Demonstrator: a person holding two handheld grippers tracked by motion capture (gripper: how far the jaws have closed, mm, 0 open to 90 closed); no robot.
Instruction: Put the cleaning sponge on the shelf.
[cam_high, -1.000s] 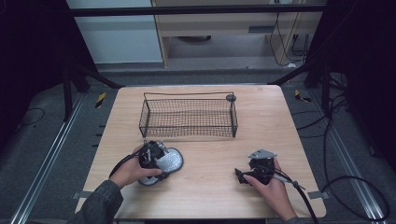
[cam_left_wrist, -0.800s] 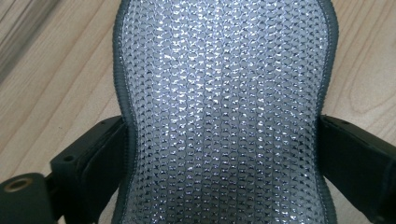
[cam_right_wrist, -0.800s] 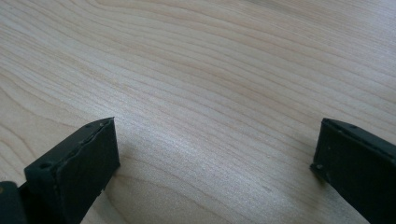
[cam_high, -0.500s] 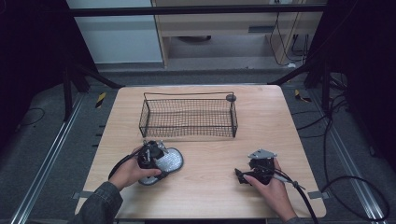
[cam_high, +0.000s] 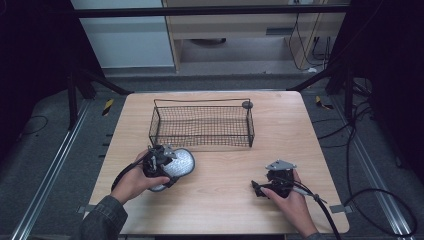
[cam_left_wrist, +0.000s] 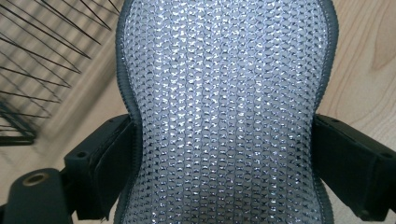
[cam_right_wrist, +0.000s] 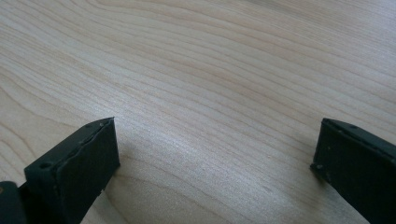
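The wooden table (cam_high: 220, 200) carries a black wire basket (cam_high: 202, 125) toward its far side, and the work in hand looks to be getting the silver mesh pad (cam_high: 177, 164) into it. That pad, a shiny woven piece with a dark grey hem, lies near the table's left front, just short of the basket's near wall. The left gripper (cam_high: 159, 161) has its jaws pressed against the pad's narrowed waist, one on each hemmed edge, so the grip looks centred. To do this step well, I judge the pad should be lifted level and high enough to pass the rim before moving forward, since a floppy edge could catch on the wire. The right gripper (cam_high: 270, 186) rests near the table's right front, jaws wide apart over bare wood, gripping nothing.
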